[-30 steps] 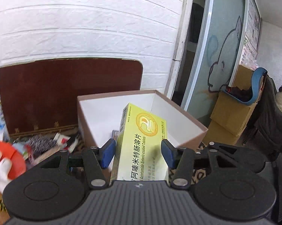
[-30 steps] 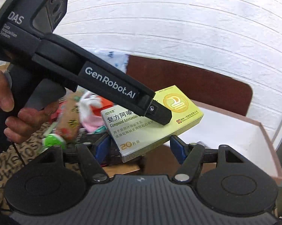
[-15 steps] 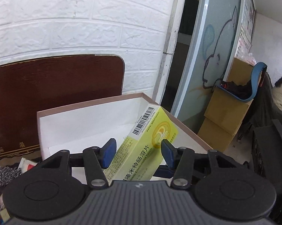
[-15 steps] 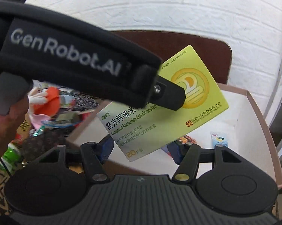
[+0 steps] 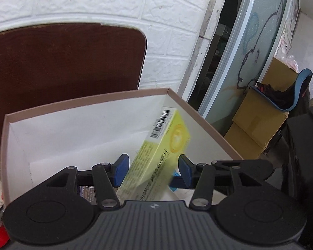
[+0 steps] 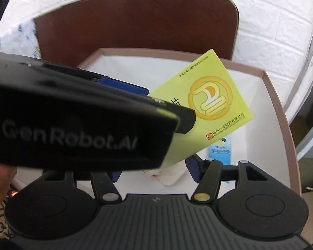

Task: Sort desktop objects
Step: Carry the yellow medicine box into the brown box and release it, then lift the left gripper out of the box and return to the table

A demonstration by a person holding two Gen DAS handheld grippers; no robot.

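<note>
A white wall (image 5: 94, 0) moulded in brick relief is seen behind, with a dark brown, round-cornered board (image 5: 62, 62) leaned flat against it. Just in front of the board an open cardboard tray (image 5: 83, 102) is set, its thin rim pinkish brown and its smooth white walls low. Much of its floor is left bare, with free room above.

A glossy yellow medicine box (image 5: 167, 137) is held tilted over the tray's right part, barcode end uppermost. It is pinched between the blue ribbed pads of the left gripper (image 5: 152, 169). The right gripper (image 6: 153, 170) has just been closing, with the box's lower corner between its jaws. Whether its pads press cannot be told. A small blue-and-white packet (image 6: 220, 149) lies flat on the tray floor.
</note>
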